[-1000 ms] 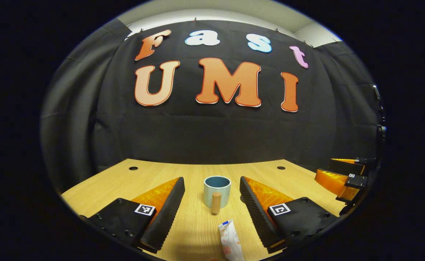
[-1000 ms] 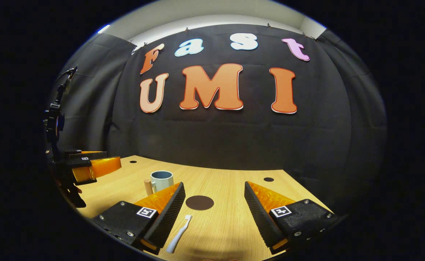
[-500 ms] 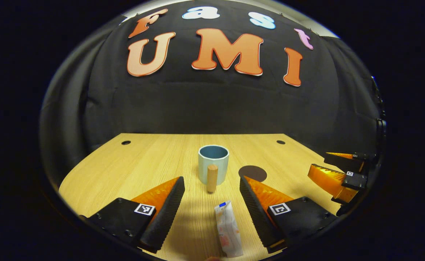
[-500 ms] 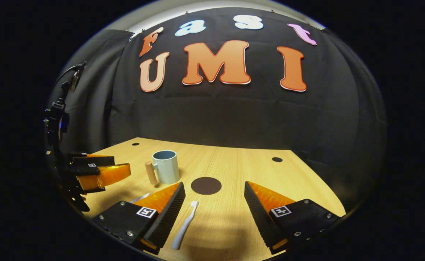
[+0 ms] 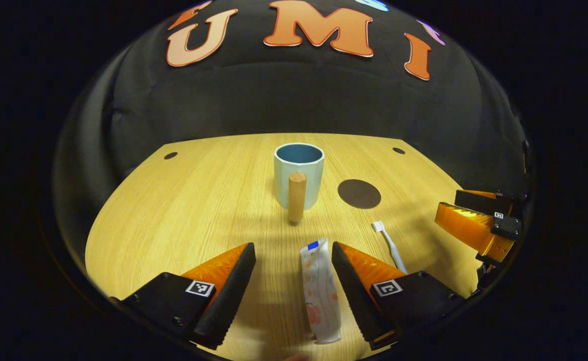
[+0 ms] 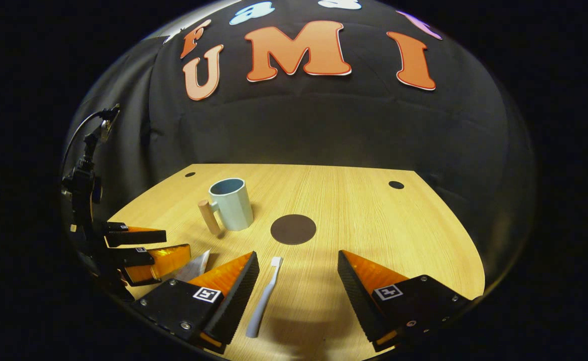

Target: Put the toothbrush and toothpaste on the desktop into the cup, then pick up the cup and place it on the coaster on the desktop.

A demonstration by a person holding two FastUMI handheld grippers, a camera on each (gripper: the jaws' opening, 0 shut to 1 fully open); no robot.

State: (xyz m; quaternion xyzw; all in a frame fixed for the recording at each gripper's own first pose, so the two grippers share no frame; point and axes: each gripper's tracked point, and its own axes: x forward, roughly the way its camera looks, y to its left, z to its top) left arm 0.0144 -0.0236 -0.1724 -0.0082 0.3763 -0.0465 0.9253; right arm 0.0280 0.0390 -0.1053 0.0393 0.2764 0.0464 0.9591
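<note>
Now both grippers gape (left gripper [image 5: 294,260] over toothpaste [image 5: 319,291], right gripper [image 6: 299,273] over toothbrush [image 6: 263,298]).

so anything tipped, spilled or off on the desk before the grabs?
Nothing stands out. The cup stands upright and empty, apart from the round coaster. The toothpaste tube lies flat between the left gripper jaws, the toothbrush flat between the right gripper jaws. Both are open.
</note>
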